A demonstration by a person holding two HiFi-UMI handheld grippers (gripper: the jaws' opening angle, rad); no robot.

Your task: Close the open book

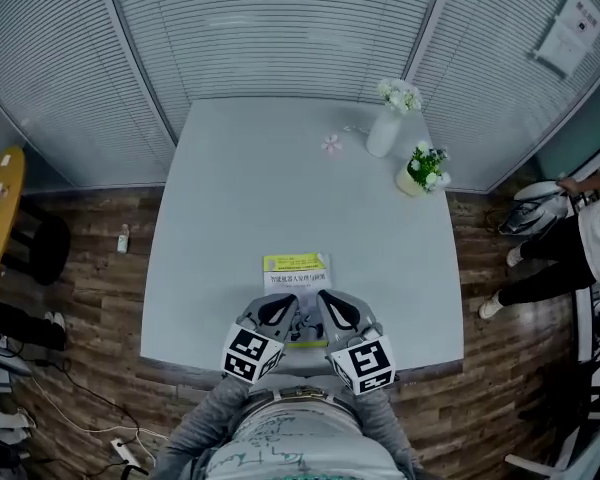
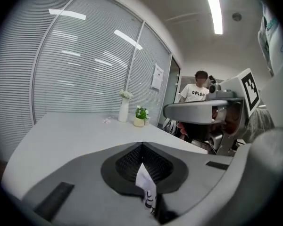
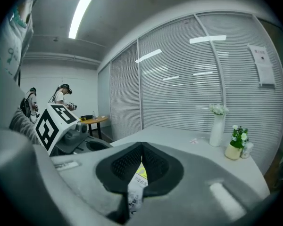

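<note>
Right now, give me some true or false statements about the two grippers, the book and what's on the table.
1. The left gripper is shut on a printed sheet of the book. True.
2. The right gripper hangs open with nothing in it. False: its jaws are closed on a sheet of the book that shows yellow and print.
3. A white vase with white flowers stands near the table's far right corner. True.
4. The book lies right beside the vase. False: it lies near the front edge, close to the person, with bare table between it and the vase.
</note>
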